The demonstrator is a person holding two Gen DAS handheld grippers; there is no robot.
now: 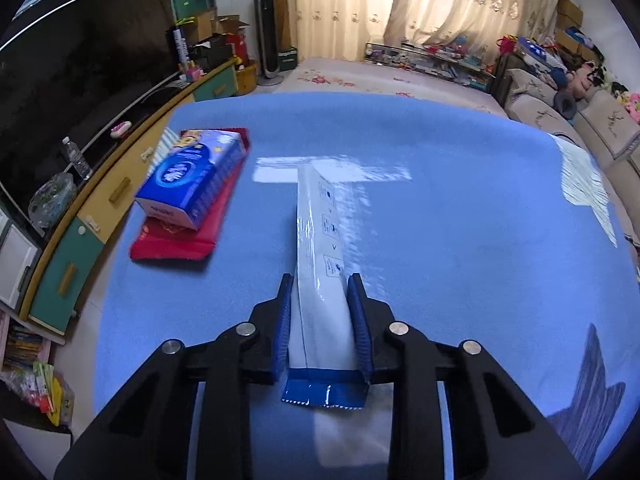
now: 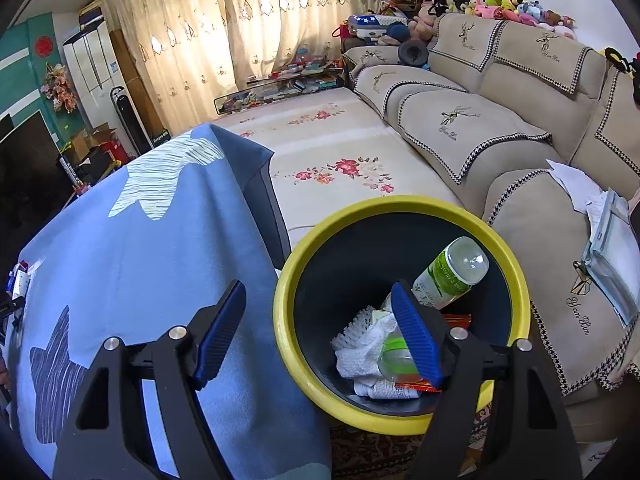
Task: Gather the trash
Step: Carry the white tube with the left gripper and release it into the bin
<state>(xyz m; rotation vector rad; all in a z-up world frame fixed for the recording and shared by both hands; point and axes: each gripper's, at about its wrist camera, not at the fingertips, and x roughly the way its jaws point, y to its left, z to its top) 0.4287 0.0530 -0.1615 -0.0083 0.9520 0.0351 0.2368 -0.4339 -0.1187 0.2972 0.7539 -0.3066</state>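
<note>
Left-wrist view looks steeply down along the left gripper (image 1: 320,280), whose blue ribbed pads (image 1: 283,320) sit against both sides of a long white plastic wrapper with a blue serrated end (image 1: 320,240). The jaws are closed onto it — the wrapper stands pinched on edge between them, its blue end near the camera and its far end stretching away over the blue tablecloth (image 1: 460,240). To the left, well apart from the wrapper, a blue and white soft pack of tissues (image 1: 192,178) lies on top of a flat red packet (image 1: 180,236).

Right-wrist view shows the right gripper (image 2: 316,300) tilted downward with its jaws spread wide and nothing between them; its left finger hangs over the edge of the tablecloth, its right finger over the round bin with a yellow rim and dark inside (image 2: 288,292). The bin stands on the floor just beside the table and holds a clear plastic bottle with a green label (image 2: 448,276), white crumpled netting (image 2: 360,344) and some orange-red wrappers.

Around the table — a beige sofa with houndstooth trim (image 2: 500,120), a cream floor with red flowers (image 2: 340,152), pale patterned curtains (image 1: 400,4), and a dark television on a yellow and teal cabinet (image 1: 80,68).
</note>
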